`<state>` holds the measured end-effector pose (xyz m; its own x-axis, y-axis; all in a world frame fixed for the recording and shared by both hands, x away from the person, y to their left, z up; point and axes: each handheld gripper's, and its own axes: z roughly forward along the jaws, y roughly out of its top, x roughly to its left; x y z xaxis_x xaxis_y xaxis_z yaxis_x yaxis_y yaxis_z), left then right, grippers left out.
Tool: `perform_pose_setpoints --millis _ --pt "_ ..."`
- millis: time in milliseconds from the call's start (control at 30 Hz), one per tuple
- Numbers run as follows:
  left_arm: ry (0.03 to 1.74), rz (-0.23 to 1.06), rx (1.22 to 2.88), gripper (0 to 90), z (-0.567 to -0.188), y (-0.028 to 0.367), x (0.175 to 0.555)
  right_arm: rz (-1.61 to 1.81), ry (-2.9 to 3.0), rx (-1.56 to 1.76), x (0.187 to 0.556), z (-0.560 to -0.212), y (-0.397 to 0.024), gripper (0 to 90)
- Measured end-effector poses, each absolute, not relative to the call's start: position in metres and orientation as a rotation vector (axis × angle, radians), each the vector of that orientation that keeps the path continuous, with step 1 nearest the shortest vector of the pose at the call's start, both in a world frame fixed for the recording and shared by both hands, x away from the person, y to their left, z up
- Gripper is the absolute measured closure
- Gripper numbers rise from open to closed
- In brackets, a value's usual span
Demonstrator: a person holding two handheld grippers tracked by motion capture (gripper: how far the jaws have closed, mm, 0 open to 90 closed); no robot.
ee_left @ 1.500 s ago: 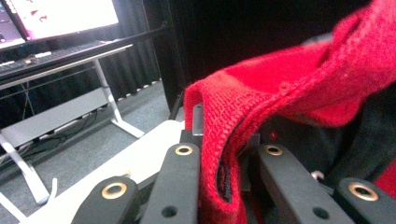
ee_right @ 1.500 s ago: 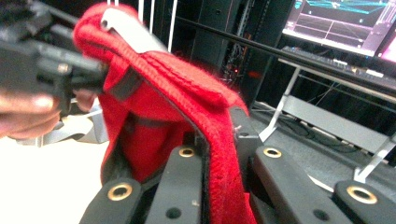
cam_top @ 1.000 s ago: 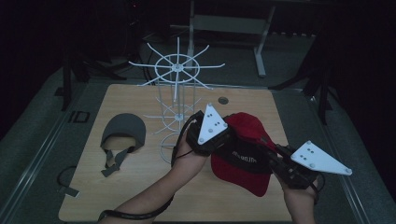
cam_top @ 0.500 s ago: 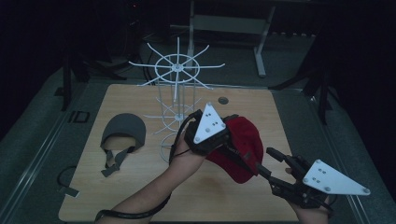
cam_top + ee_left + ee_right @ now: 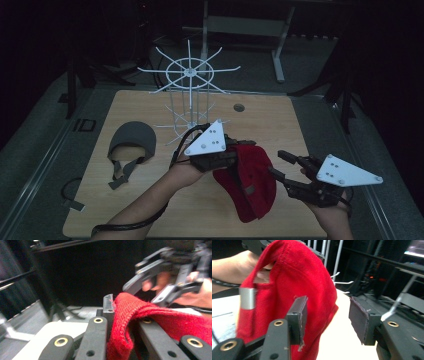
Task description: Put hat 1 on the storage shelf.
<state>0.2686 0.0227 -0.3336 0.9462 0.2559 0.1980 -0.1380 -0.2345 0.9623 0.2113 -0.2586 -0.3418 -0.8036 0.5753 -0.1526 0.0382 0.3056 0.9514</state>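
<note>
A red cap hangs over the table's front middle, and my left gripper is shut on its upper edge. In the left gripper view the red cap is bunched between the left gripper's closed jaws. My right gripper sits just right of the cap. Its jaws have just been opening and now stand open, pressing on nothing. In the right gripper view the red cap with its metal buckle hangs just beyond the left pad of the right gripper.
A grey cap lies on the wooden table at the left. A white wire rack stands at the table's back middle, close behind my left hand. A small hole is in the tabletop. A strap lies off the left edge.
My right gripper let go of the red cap, opened and drew back to the right. The cap now hangs from the left gripper alone, which has shifted slightly.
</note>
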Motion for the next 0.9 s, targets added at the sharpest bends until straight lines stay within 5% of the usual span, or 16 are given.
perform_pose_setpoints --millis 200,367,900 --pt "0.069 0.343 1.774 84.6 -0.333 0.022 0.269 1.494 2.178 0.437 0.211 -0.343 -0.245 62.5" --pt "0.062 0.341 1.777 84.6 -0.334 0.024 0.27 1.46 2.177 0.436 0.212 -0.341 -0.243 87.3" --pt "0.049 0.351 1.785 82.3 -0.339 0.025 0.27 1.502 2.033 0.542 0.208 -0.329 -0.247 89.1"
